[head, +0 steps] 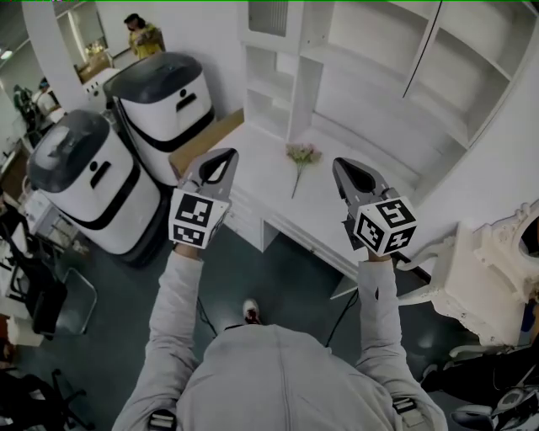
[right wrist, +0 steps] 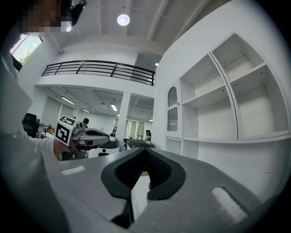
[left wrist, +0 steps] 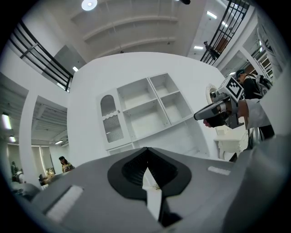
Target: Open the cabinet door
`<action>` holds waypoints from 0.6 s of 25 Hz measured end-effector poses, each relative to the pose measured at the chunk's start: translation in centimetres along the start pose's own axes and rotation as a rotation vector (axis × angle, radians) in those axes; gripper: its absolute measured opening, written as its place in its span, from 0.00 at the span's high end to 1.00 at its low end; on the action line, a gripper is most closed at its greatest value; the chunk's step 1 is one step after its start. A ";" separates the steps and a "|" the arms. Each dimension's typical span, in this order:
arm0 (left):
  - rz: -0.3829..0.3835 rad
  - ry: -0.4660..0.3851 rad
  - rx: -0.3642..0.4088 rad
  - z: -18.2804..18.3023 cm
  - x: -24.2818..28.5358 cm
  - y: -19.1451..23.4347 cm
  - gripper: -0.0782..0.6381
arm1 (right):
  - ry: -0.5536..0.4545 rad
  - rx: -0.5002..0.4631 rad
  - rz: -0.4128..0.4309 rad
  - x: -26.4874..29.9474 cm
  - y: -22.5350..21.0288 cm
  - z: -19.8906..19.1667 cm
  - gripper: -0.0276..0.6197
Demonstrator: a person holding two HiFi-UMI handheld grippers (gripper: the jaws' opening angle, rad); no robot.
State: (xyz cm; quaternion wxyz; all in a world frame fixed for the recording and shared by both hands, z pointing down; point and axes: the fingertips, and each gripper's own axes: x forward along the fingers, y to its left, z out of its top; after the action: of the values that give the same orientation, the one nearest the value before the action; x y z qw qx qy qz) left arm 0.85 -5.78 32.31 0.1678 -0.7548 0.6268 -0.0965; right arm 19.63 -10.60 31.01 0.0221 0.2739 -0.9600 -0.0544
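A white cabinet (head: 396,93) with open shelves stands over a white counter (head: 278,189) ahead of me. Its narrow door (head: 269,18), arched with a slatted pane, is at the upper left of the unit and stands closed; it also shows as the door (left wrist: 110,119) in the left gripper view and as the door (right wrist: 172,110) in the right gripper view. My left gripper (head: 224,158) and right gripper (head: 342,166) are held level side by side above the counter, short of the cabinet. Both are shut with nothing between the jaws.
A small flower sprig (head: 301,156) lies on the counter between the grippers. Two white-and-black machines (head: 164,101) (head: 84,181) and a brown box (head: 206,139) stand to the left. Ornate white furniture (head: 497,269) is at the right. A person (head: 143,34) stands far back.
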 end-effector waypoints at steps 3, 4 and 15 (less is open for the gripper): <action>-0.009 -0.009 -0.004 -0.9 1.7 2.9 0.87 | -0.016 -0.004 -0.021 3.1 -0.5 0.9 0.95; -0.014 -0.013 -0.006 -1.1 2.3 3.8 0.87 | -0.020 -0.006 -0.031 4.1 -0.6 1.1 0.95; -0.086 -0.036 -0.054 -4.4 8.6 8.2 0.87 | 0.034 0.012 -0.122 10.2 -3.5 -0.3 0.95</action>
State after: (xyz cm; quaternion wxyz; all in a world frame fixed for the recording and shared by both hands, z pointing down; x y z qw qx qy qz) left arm -6.57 -16.07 32.72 0.1542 -0.7868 0.5931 -0.0730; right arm 12.80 -18.99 31.07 0.0335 0.3330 -0.9412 -0.0454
